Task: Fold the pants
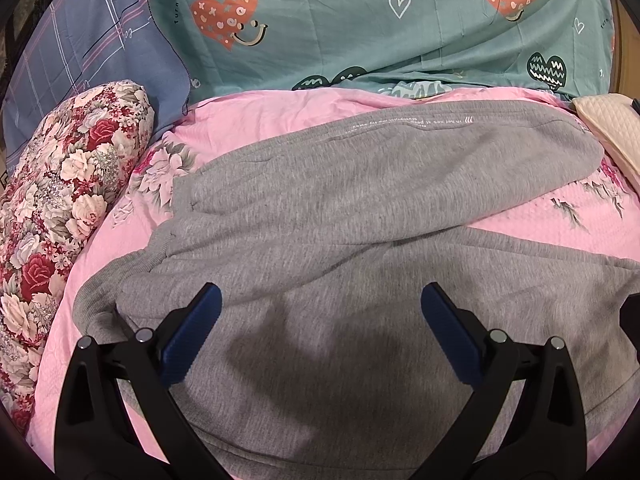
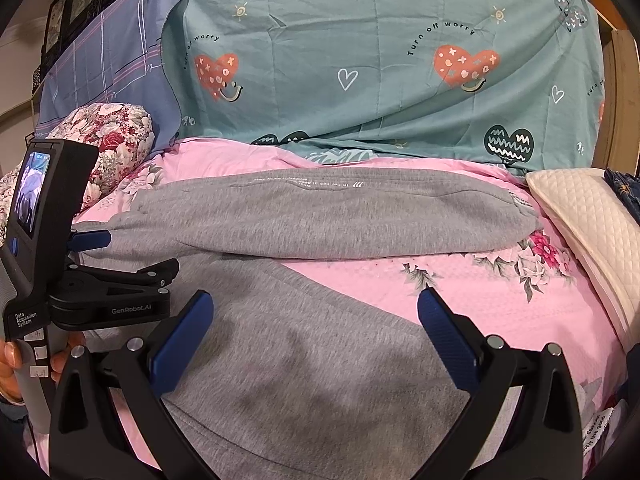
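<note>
Here, at the left edge of the left wrist view, a floral pillow (image 1: 68, 200) lies beside the grey pants (image 1: 320, 216), which spread across the pink floral sheet (image 1: 560, 224) through the centre of the frame. The left gripper (image 1: 320, 332) hangs above the pants at lower centre, fingers spread wide and holding nothing. In the right wrist view, the right gripper (image 2: 316, 340) is likewise spread wide and unloaded over one pant leg, with a cream quilted pad (image 2: 580, 216) at the right edge.

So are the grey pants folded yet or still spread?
Spread, not folded: the grey pants lie flat on the pink bedspread, legs splayed apart in a V.
</note>
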